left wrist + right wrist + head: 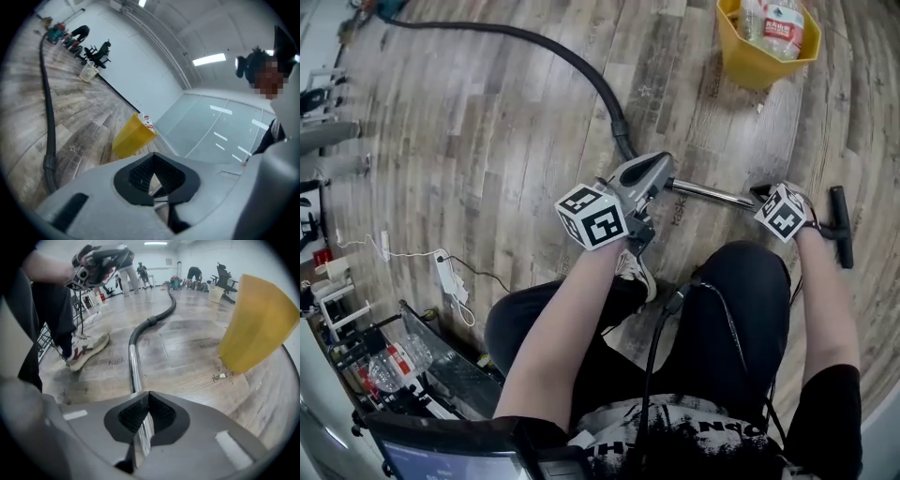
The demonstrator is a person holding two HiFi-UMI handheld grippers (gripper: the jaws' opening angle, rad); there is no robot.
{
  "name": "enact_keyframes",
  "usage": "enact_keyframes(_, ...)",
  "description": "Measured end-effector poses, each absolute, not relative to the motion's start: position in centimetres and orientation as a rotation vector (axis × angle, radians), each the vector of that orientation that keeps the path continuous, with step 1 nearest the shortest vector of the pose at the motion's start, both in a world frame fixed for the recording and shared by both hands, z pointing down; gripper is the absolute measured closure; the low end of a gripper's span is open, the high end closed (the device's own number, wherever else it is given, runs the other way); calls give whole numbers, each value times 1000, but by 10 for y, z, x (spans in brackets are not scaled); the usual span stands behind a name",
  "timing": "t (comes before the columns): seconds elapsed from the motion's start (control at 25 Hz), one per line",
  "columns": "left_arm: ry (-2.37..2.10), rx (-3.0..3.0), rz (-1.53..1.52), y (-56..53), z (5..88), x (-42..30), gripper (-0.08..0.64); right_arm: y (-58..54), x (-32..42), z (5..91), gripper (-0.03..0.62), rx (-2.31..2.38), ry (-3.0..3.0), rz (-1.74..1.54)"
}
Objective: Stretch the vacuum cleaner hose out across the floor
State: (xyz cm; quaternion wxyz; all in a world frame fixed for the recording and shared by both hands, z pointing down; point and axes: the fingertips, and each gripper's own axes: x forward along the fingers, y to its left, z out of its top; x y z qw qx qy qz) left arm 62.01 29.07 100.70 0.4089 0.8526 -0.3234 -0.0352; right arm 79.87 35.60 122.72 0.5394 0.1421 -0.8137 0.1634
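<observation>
The hose (534,42) curved in from the far left towards the tube (133,366). The left gripper (152,180) had its jaws together, nothing seen between them. The right gripper (149,416) was clamped on the tube. A steady pull along the hose's line looked best. Open floor (487,141) lay left, and the bin (750,56) crowded the right.

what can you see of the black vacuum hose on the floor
The black hose looks like flexible plastic. It lies on the wood floor in one long curve, not straight, from the far side of the room toward the person. Its near end is a thicker cuff that joins the grey handle.
</observation>
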Motion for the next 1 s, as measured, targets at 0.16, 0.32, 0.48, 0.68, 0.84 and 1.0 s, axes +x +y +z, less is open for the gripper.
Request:
enact_keyframes(0.16, -710, 2334, 179, 278, 999, 623, 561, 338, 746, 1191, 588, 417, -2102, 456)
enact_keyframes(0.32, -598, 2444, 364, 264, 980, 610, 561, 321, 698, 1143, 586, 437, -2229, 498)
enact_keyframes(0.48, -550, 2476, 430, 256, 943, 584, 561, 306, 657, 1074, 586, 405, -2338, 512)
enact_keyframes(0.68, -624, 2427, 343, 258, 871, 536, 561, 291, 609, 963, 586, 327, -2419, 504)
enact_keyframes(0.84, -759, 2359, 225, 266, 794, 502, 561, 282, 576, 864, 586, 305, -2495, 528)
enact_keyframes(1.0, -846, 2314, 225, 276, 720, 469, 561, 269, 547, 758, 586, 315, -2538, 557)
